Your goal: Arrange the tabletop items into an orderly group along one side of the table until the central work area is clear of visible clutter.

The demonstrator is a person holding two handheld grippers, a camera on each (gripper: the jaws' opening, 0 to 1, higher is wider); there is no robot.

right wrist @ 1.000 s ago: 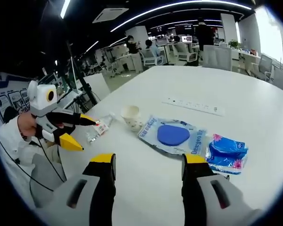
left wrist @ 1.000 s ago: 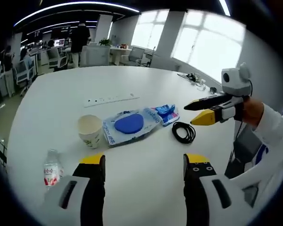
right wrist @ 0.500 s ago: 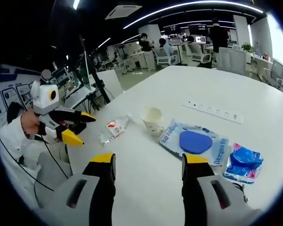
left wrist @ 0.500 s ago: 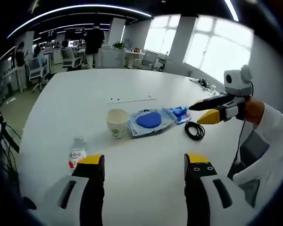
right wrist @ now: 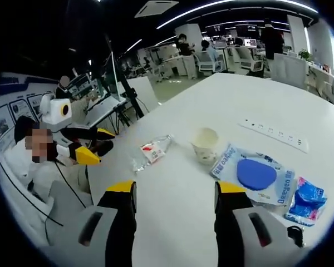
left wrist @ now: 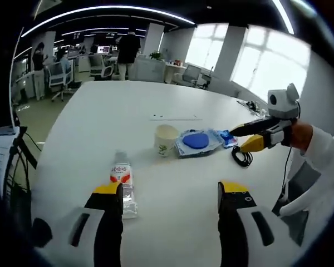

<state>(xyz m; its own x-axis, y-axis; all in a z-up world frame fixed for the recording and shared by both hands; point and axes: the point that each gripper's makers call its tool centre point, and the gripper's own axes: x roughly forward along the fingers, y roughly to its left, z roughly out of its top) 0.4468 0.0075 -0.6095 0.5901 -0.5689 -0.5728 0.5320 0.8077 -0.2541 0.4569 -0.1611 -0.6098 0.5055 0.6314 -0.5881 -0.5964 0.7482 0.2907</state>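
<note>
Both grippers hover above the white table (left wrist: pixel 94 122), holding nothing. My left gripper (left wrist: pixel 170 190) is open; a crumpled water bottle (left wrist: pixel 122 181) lies just past its left fingertip. Farther off stand a paper cup (left wrist: pixel 166 139), a clear bag with a blue disc (left wrist: pixel 199 141), a blue packet (left wrist: pixel 228 138) and a black cable coil (left wrist: pixel 242 157). My right gripper (left wrist: pixel 240 139) hangs open over that coil. In the right gripper view, my right gripper (right wrist: pixel 174 190) is open, facing the bottle (right wrist: pixel 153 151), cup (right wrist: pixel 205 144), bag (right wrist: pixel 256 173) and packet (right wrist: pixel 307 200). My left gripper (right wrist: pixel 100 146) is open at the table's left edge.
A white power strip (left wrist: pixel 175 117) lies beyond the cup, also seen as the power strip (right wrist: pixel 273 133) at the right. Office chairs, desks and people stand behind the table. A tripod and a desk (right wrist: pixel 108 105) sit close to the table's near-left edge.
Both cameras have pulled back and swung left, so the items look smaller and sit further right. The bottle has come nearer to my left jaws. The items themselves have not moved.
</note>
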